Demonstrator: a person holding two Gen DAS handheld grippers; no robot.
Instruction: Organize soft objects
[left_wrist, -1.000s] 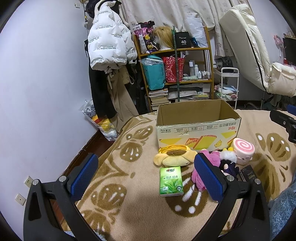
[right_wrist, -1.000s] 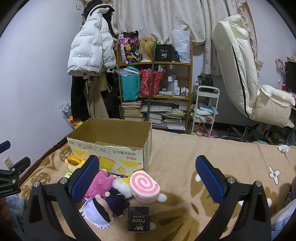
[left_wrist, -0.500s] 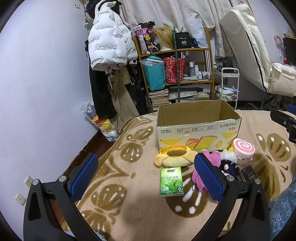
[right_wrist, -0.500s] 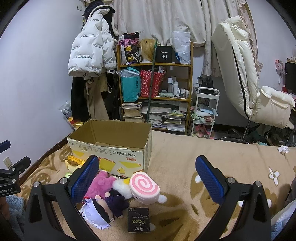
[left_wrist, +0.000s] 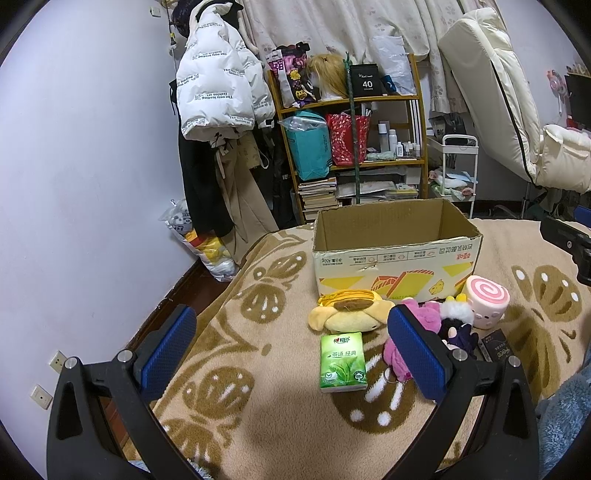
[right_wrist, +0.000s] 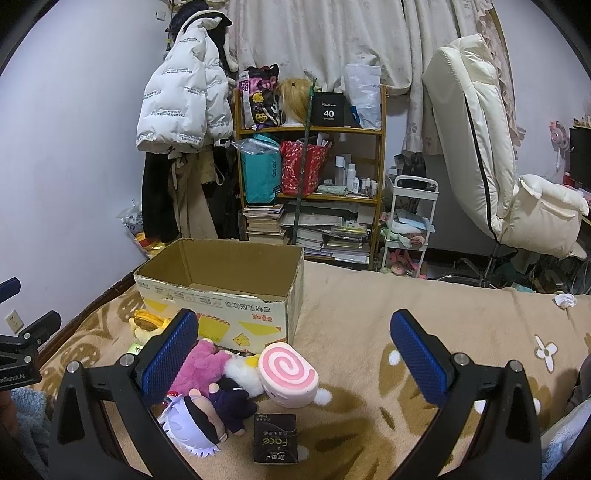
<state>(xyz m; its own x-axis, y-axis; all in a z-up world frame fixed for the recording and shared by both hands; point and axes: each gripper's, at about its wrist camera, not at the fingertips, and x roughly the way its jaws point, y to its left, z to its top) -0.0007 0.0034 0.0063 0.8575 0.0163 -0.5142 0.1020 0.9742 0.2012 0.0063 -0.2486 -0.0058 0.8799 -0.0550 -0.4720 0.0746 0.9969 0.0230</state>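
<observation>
An open, empty cardboard box (left_wrist: 397, 254) (right_wrist: 221, 295) stands on a beige patterned blanket (left_wrist: 258, 406). In front of it lie a yellow dog plush (left_wrist: 349, 310), a green tissue pack (left_wrist: 342, 362), a pink plush (left_wrist: 428, 314) (right_wrist: 199, 367), a dark-clothed doll (left_wrist: 458, 332) (right_wrist: 207, 413), a pink swirl roll cushion (left_wrist: 487, 301) (right_wrist: 288, 374) and a black box (right_wrist: 275, 437). My left gripper (left_wrist: 291, 347) is open and empty, hovering near the tissue pack. My right gripper (right_wrist: 295, 354) is open and empty above the roll cushion.
A cluttered wooden shelf (right_wrist: 310, 192) with books and bags stands behind the blanket, with hanging coats (left_wrist: 218, 96) to its left. A cream recliner (right_wrist: 498, 147) and a white cart (right_wrist: 410, 221) are at the right. The wall (left_wrist: 74, 184) is close on the left.
</observation>
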